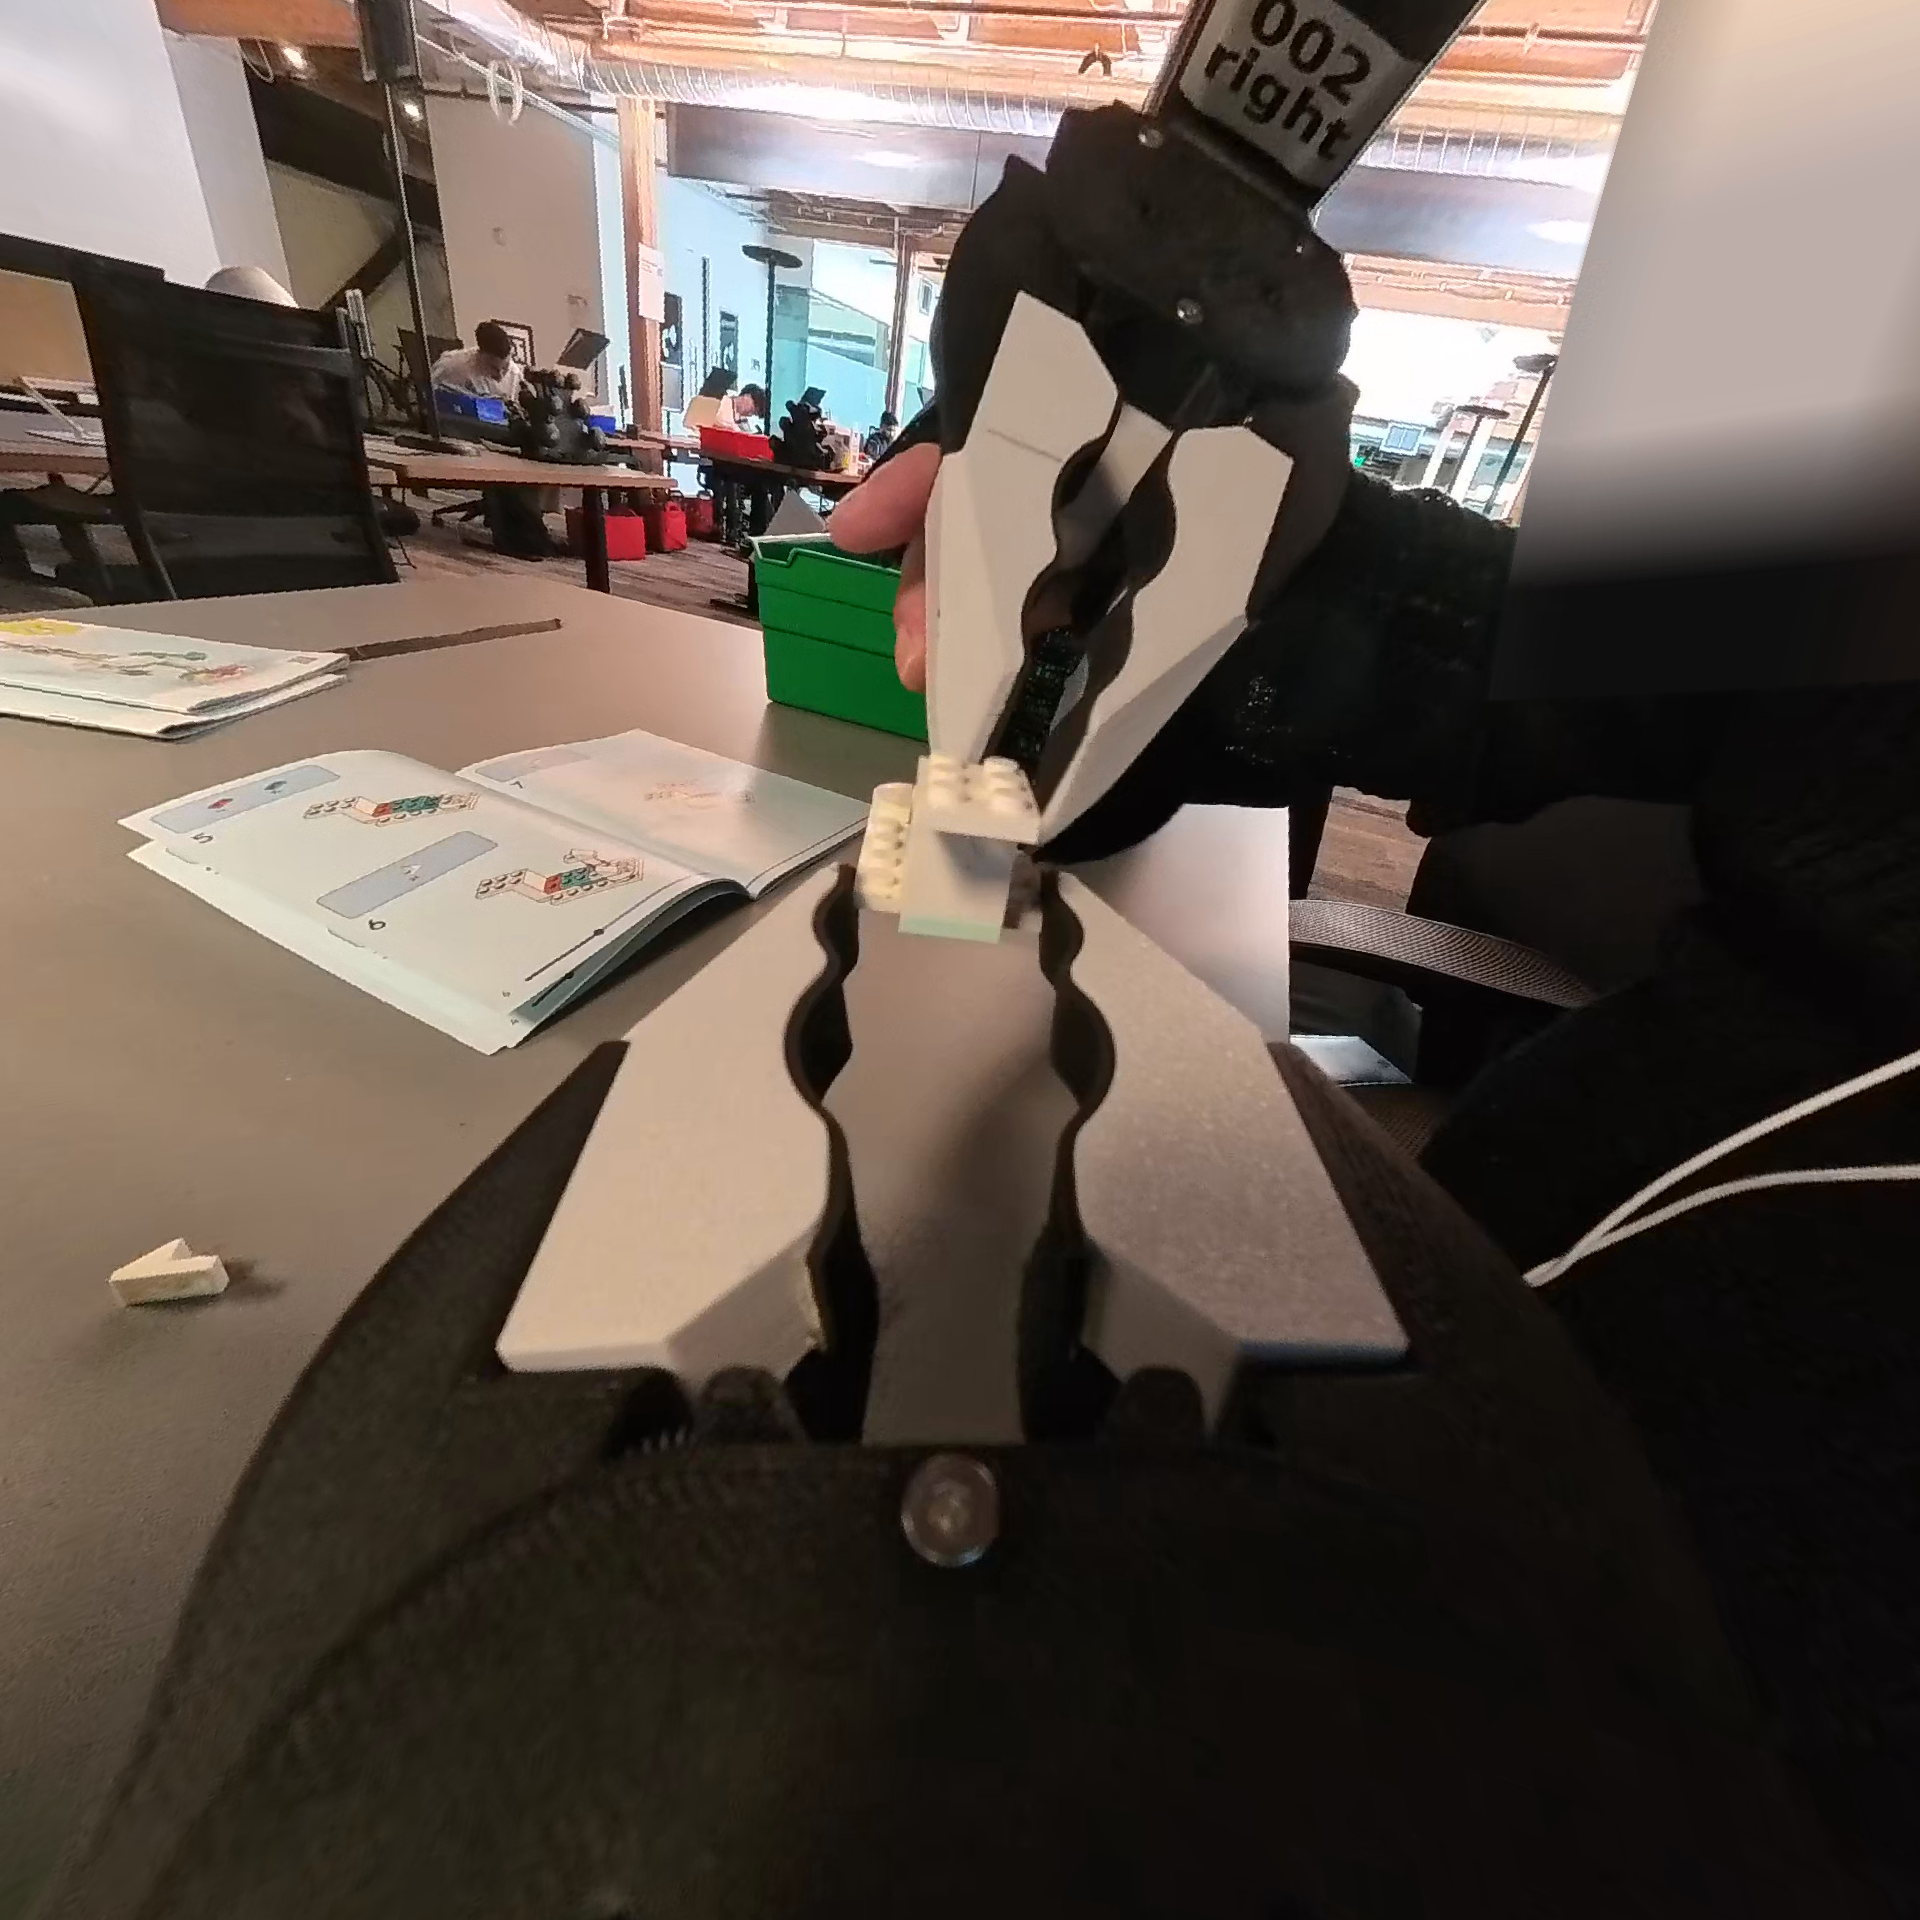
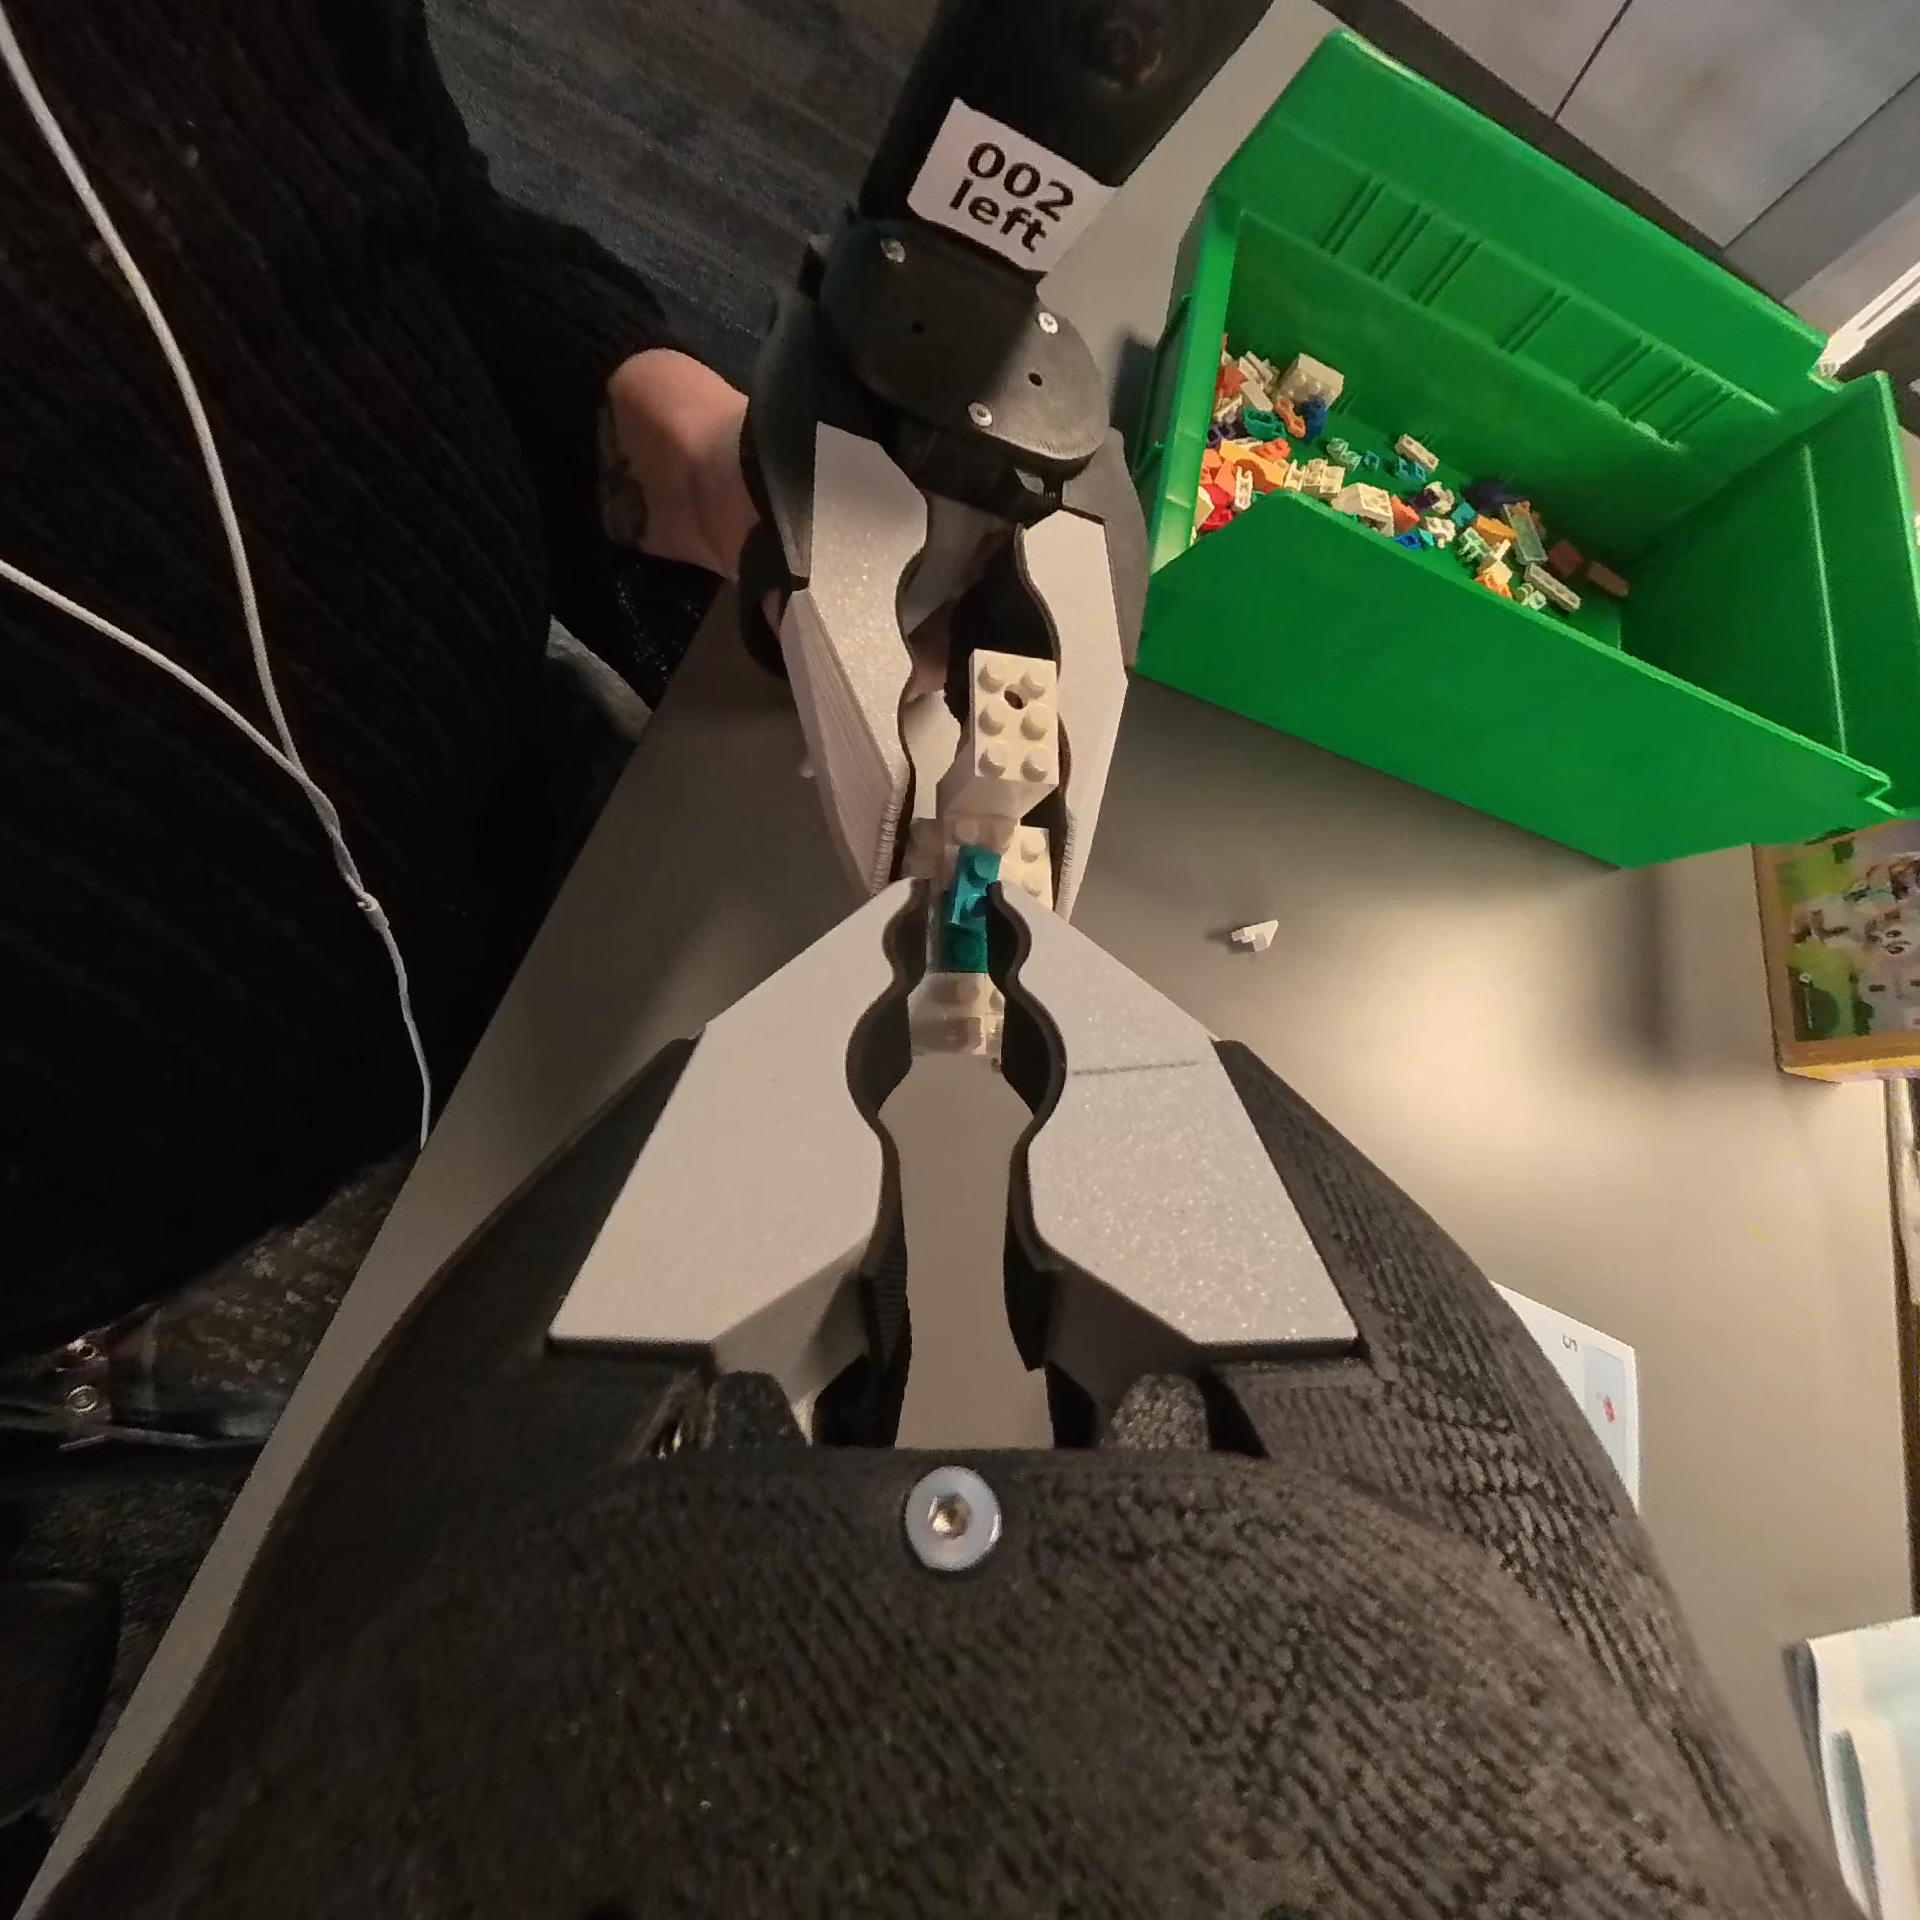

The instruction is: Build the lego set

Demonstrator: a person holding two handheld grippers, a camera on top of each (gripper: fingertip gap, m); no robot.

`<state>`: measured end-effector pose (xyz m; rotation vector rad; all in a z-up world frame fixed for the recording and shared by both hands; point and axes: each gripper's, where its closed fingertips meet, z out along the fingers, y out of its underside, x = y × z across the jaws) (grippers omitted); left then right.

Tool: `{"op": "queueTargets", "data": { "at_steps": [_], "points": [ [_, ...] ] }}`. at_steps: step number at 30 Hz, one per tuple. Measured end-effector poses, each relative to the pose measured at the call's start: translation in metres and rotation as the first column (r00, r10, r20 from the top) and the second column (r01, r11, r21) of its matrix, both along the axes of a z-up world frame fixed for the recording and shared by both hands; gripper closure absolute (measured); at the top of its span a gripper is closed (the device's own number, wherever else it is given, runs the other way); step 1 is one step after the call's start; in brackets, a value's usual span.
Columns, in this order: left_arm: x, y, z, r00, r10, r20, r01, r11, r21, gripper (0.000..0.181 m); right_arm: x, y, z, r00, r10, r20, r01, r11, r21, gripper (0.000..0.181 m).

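My left gripper [image 1: 940,883] is shut on a white lego assembly [image 1: 914,873], held above the grey table [image 1: 208,1091]. In the right wrist view the left gripper [image 2: 977,862] comes in from the top, and a long white studded plate [image 2: 1013,717] of that assembly lies between its fingers. My right gripper [image 2: 956,899] is shut on a small white and teal sub-assembly [image 2: 961,925]. In the left wrist view the right gripper [image 1: 992,795] comes down from above with a white studded plate [image 1: 977,795] at its tips. The two builds touch tip to tip. I cannot tell whether they are joined.
A green bin [image 2: 1455,675] with several loose coloured bricks [image 2: 1382,488] stands on the table; it also shows in the left wrist view [image 1: 831,644]. An open instruction booklet [image 1: 468,862] lies to the left. A small white piece [image 1: 166,1270] lies loose. A set box [image 2: 1849,956] sits at the right. My two grippers' fingertips are within a few centimetres of each other.
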<state>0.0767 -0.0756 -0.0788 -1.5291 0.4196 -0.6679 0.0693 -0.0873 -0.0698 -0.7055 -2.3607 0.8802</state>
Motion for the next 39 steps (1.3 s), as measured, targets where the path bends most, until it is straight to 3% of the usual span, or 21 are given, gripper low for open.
{"op": "queueTargets", "data": {
  "at_steps": [10,14,17,22,28,39],
  "points": [
    [-0.003,0.001,0.001,1.000,0.010,0.014,-0.010,1.000,-0.001,0.148,0.001,-0.001,0.002,1.000,0.013,-0.022,-0.012,1.000,0.019,0.167],
    [-0.005,0.002,0.001,0.999,0.022,0.032,-0.022,1.000,-0.007,0.148,0.000,0.001,0.005,0.996,0.001,-0.089,0.004,0.998,0.064,0.152],
    [-0.008,0.003,0.002,0.998,0.032,0.048,-0.031,0.999,-0.015,0.148,-0.003,0.000,0.007,0.973,0.029,-0.229,0.012,0.984,0.177,0.138],
    [-0.009,0.004,0.002,0.998,0.034,0.057,-0.033,0.999,-0.019,0.148,-0.010,-0.003,-0.004,0.876,0.172,-0.450,0.104,0.844,0.526,0.136],
    [-0.010,0.004,0.002,0.997,0.036,0.063,-0.035,0.999,-0.021,0.148,-0.018,0.000,-0.008,0.793,0.272,-0.545,0.243,0.678,0.693,0.147],
    [-0.010,0.004,0.002,0.997,0.027,0.076,-0.025,0.999,-0.031,0.148,-0.024,0.002,-0.009,0.764,0.301,-0.571,0.284,0.638,0.716,0.167]
  ]
}}
